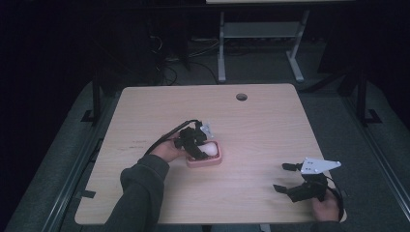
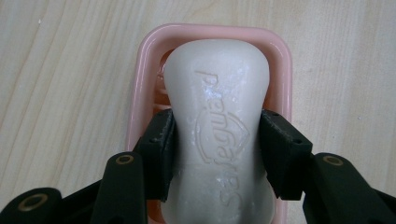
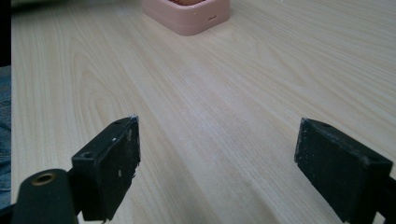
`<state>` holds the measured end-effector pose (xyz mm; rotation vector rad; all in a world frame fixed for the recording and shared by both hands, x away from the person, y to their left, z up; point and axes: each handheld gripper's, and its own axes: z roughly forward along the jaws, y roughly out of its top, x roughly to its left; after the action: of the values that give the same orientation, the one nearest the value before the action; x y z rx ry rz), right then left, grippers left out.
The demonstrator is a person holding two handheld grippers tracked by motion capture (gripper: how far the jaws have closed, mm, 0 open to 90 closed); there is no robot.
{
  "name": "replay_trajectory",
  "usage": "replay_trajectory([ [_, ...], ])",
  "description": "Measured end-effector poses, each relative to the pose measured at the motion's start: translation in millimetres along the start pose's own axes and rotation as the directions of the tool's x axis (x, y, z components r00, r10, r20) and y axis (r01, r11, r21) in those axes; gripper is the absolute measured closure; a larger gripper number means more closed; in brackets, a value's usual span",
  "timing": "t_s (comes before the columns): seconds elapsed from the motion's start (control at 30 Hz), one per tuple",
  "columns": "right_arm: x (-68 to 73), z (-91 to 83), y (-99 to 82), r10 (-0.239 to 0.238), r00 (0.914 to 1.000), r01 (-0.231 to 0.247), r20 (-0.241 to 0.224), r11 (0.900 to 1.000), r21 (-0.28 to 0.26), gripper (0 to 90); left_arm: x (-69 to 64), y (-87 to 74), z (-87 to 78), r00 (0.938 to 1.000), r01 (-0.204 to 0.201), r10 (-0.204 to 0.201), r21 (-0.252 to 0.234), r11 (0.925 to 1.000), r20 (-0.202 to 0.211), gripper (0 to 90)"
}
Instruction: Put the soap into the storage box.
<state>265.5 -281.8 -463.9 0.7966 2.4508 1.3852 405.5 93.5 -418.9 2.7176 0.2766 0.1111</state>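
Soap [image 2: 219,135], white and stamped, sits in the pink dish [image 2: 144,70], pinched by the left gripper [image 2: 218,154], its near end cut off; right gripper [image 3: 219,158] gapes empty over table [image 3: 224,93].

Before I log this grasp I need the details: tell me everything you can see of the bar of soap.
The bar of soap is off-white, smooth and waxy-looking, with rounded ends and a narrowed waist. Raised lettering reading Safeguard and a shield outline run along its top face. It lies flat, face up, in the pink soap dish on the wooden table. The left gripper is shut on it, its black fingers pressing both sides at the waist.
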Motion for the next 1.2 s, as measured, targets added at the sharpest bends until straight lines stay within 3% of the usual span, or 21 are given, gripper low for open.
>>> replay_trajectory([
  [0.57,-0.6,0.2,-0.5,0.007,1.0,-0.007,-0.004,1.0,-0.005,13.5,6.4,-2.2,5.0,0.9998,-0.01,0.01,0.007,0.9999,0.02,49.3],
  [0.77,-0.4,0.2,-0.5,0.008,1.0,-0.008,-0.004,1.0,-0.004,13.5,6.8,4.1,6.9,0.999,-0.042,0.042,0.029,0.9987,0.014,49.3],
  [0.97,-0.6,0.1,-0.7,0.007,1.0,-0.007,-0.005,1.0,-0.005,13.5,7.4,4.4,7.5,0.9993,-0.033,0.033,0.03,0.999,0.015,48.9],
  [1.2,-0.2,0.3,-0.6,0.008,0.9999,-0.008,-0.006,1.0,-0.005,13.5,5.5,4.0,2.6,0.9999,-0.015,0.015,0.022,0.9996,0.005,39.1],
])
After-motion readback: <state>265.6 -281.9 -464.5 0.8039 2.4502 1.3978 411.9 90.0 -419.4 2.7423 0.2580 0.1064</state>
